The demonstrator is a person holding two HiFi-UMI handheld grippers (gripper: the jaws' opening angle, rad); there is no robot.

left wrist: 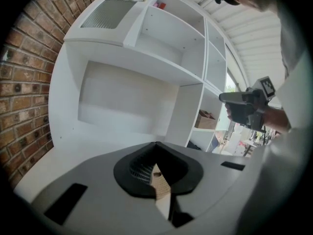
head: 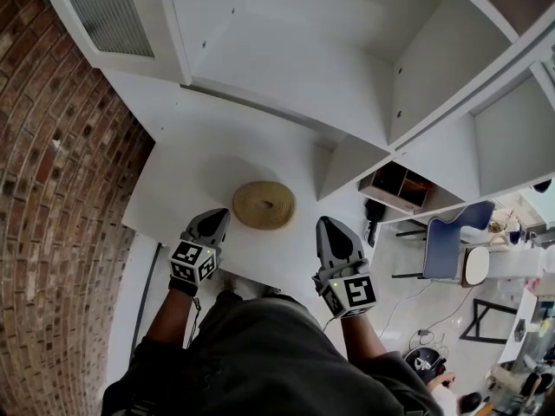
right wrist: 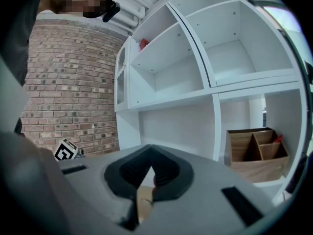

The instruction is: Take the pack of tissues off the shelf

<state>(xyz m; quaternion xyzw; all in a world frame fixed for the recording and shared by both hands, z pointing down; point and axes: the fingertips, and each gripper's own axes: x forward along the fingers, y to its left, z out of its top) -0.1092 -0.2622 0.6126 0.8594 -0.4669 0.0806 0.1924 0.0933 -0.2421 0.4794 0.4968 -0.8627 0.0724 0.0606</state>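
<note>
A small red object [left wrist: 159,5], too small to identify, lies on a high shelf of the white shelving unit [left wrist: 186,43]; in the right gripper view the red object [right wrist: 143,44] sits in the upper left compartment. Both grippers hover over the white counter [head: 182,172], well below that shelf. My left gripper [head: 212,220] points at the shelving with its jaws closed together and nothing between them [left wrist: 156,146]. My right gripper [head: 330,226] is beside it, jaws also meeting at the tips and empty [right wrist: 150,150]. It shows in the left gripper view as well, right gripper [left wrist: 234,100] held level.
A round woven mat [head: 264,204] lies on the counter between the grippers. A wooden divided box [right wrist: 257,153] stands in a lower right compartment. A brick wall [head: 52,189] bounds the left side. A blue chair [head: 451,241] stands on the floor at right.
</note>
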